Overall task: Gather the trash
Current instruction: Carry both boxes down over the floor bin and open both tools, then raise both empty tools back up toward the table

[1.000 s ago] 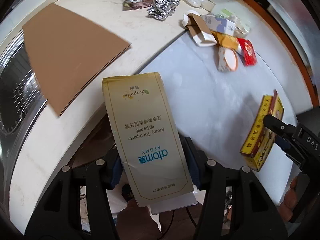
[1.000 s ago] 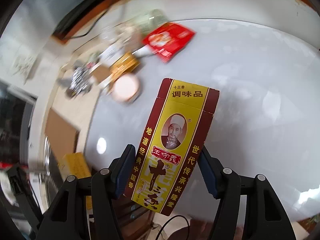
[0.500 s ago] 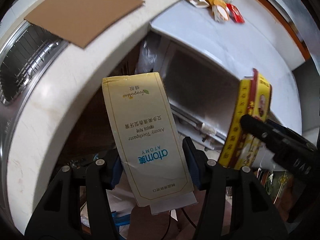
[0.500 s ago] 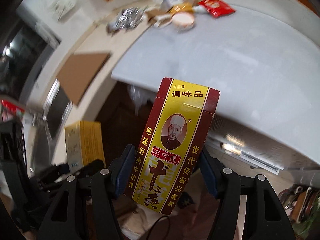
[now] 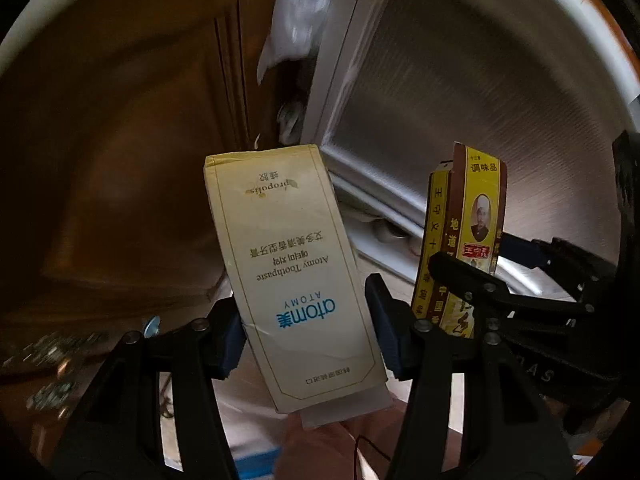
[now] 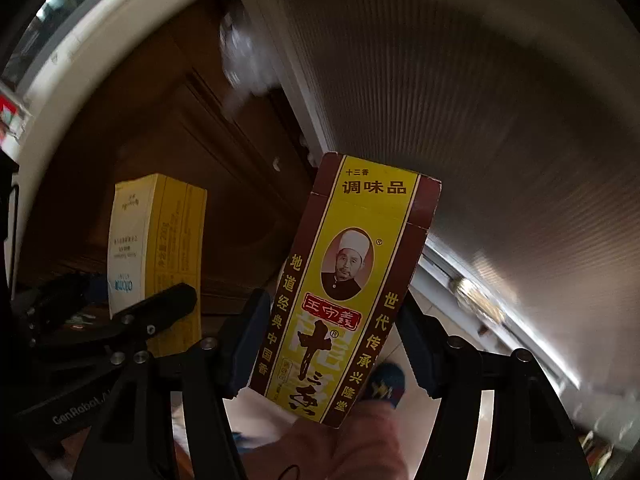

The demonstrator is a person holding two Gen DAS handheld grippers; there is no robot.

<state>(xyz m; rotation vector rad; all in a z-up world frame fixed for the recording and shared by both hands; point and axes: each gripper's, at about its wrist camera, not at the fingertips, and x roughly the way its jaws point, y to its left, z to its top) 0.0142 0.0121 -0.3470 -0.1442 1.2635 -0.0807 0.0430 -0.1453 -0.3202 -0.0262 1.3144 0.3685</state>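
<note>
My left gripper [image 5: 306,320] is shut on a pale yellow toothpaste box [image 5: 288,264], held upright with its print upside down. My right gripper [image 6: 328,344] is shut on a yellow and maroon seasoning box [image 6: 352,280] with a man's portrait. Each box shows in the other view: the seasoning box [image 5: 464,240] at the right of the left wrist view, the toothpaste box [image 6: 156,256] at the left of the right wrist view. Both grippers are low, side by side, below the counter edge.
A dark wooden cabinet front [image 5: 132,160] is at the left. A white and grey ribbed appliance front [image 5: 480,100] is at the right. A crumpled clear plastic bag [image 5: 296,20] hangs in the gap between them. The white counter edge [image 6: 72,60] curves overhead.
Both grippers have dropped from above the countertop to below its edge, still holding their boxes. The trash pile and cardboard sheet on the counter have gone out of view.
</note>
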